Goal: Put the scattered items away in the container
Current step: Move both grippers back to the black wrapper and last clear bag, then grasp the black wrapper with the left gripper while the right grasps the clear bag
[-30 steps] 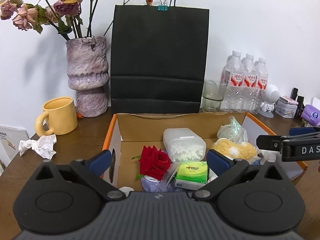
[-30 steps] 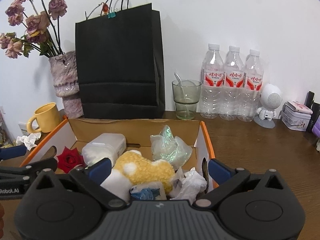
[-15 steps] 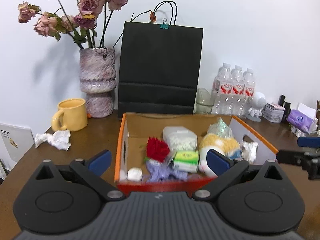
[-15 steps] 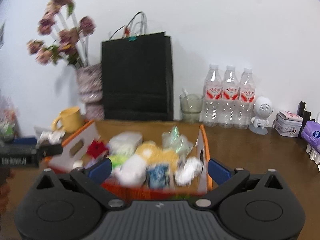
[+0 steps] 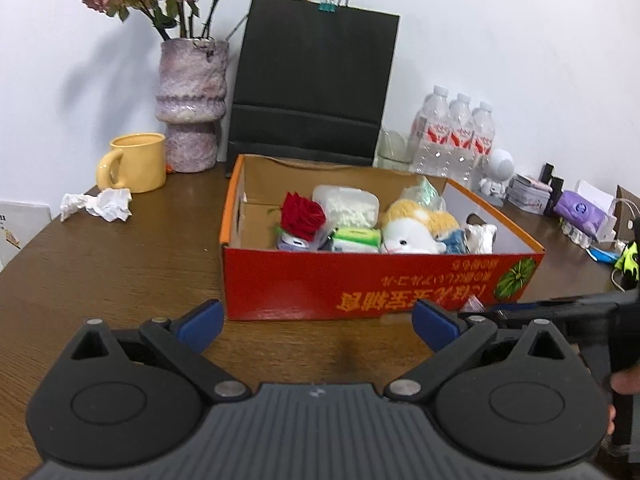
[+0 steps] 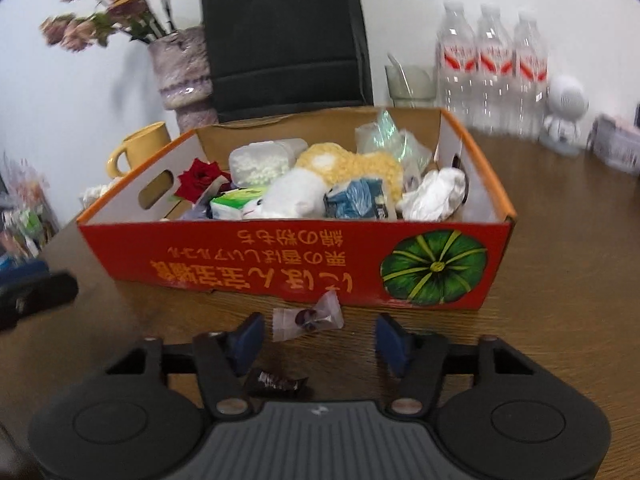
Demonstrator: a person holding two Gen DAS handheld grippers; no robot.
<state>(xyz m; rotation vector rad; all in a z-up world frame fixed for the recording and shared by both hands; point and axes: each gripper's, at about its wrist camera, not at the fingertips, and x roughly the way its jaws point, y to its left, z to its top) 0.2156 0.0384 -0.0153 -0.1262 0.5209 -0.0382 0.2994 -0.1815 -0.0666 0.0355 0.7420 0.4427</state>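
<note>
Two wrapped candies [image 6: 307,319] lie before the box [image 6: 280,264]; right gripper [image 6: 320,338] closing, nothing pinched; left gripper [image 5: 316,320] spread.

Your left gripper [image 5: 316,320] and right gripper [image 6: 320,334] look alike: black linkage arms with silver pivot screws, round black discs, ribbed grey housing, and blue pads [image 6: 248,336].

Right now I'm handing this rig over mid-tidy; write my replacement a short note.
Right tongs: closing, low over the table, clear-wrapped candy just ahead between the tips, not gripped yet.
Left tongs: open, empty, facing the red box.
Done: rose, plush toy, cotton swab case, tissue packs are in the box.
Left: that candy, a dark-wrapped candy under the right tongs, crumpled paper by the yellow mug.
</note>
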